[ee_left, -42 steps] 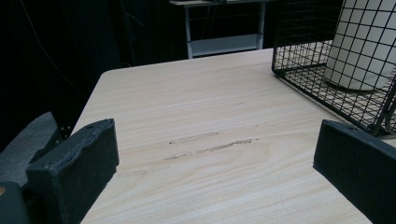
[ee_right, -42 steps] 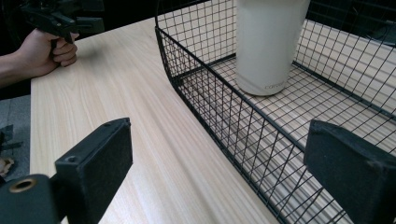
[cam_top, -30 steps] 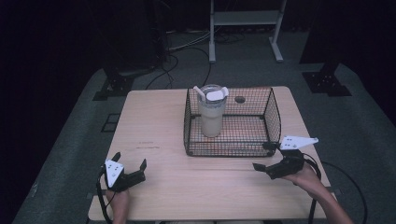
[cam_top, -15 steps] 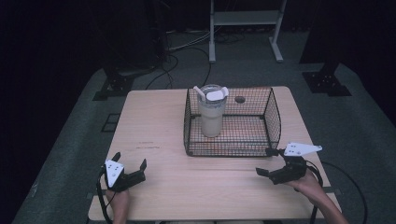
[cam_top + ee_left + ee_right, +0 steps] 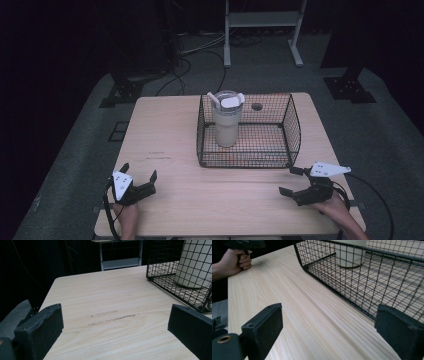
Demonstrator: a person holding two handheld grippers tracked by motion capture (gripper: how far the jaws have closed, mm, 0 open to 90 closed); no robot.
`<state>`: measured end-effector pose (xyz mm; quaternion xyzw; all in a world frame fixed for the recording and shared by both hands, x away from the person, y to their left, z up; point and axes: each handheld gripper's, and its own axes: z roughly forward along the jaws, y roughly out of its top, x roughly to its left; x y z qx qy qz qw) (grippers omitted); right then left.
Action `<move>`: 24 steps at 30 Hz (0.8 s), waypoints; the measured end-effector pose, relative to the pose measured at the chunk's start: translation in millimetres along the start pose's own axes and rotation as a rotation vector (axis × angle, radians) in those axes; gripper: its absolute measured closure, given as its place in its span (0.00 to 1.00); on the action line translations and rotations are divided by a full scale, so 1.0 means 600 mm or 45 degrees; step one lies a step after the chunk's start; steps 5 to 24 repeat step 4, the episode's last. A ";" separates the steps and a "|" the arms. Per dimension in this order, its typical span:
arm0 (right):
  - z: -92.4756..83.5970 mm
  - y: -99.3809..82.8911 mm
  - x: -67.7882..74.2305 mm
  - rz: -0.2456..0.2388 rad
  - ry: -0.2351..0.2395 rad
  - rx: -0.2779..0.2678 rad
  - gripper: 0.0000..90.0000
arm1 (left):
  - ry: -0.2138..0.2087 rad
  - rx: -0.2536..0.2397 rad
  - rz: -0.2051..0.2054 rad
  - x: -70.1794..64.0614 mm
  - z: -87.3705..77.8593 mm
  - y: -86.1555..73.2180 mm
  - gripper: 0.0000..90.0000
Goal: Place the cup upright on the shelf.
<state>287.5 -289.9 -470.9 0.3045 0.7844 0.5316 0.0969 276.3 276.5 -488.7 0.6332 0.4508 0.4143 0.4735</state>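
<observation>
1. Wire basket [image 5: 295, 130] is sitting on the desk [image 5: 165, 135], toward its far side; this is the landmark.
2. A pale lidded tumbler [image 5: 226, 120] is standing upright inside the basket, in its left half, near the left wall.
3. Left gripper [image 5: 138, 181] is resting near the desk's front edge, well to the front-left of the basket; fingers [image 5: 41, 327] are spread wide, holding nothing.
4. Right gripper [image 5: 291, 181] is lying just in front of the basket's front-right corner; fingers [image 5: 263, 327] are wide, empty.
5. Risk, as judged: the tumbler is looking tall and top-heavy; a reach over the front wall could be catching wire, shoving the light basket or tipping the tumbler.
</observation>
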 end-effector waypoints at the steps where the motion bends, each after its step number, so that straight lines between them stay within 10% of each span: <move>1: -0.001 -0.005 0.001 0.004 -0.008 -0.006 0.08 | 0.000 -0.002 0.001 0.000 0.000 0.000 0.00; 24: -0.001 -0.014 0.003 0.010 -0.020 -0.005 0.08 | 0.000 -0.002 -0.001 0.000 0.000 0.000 0.00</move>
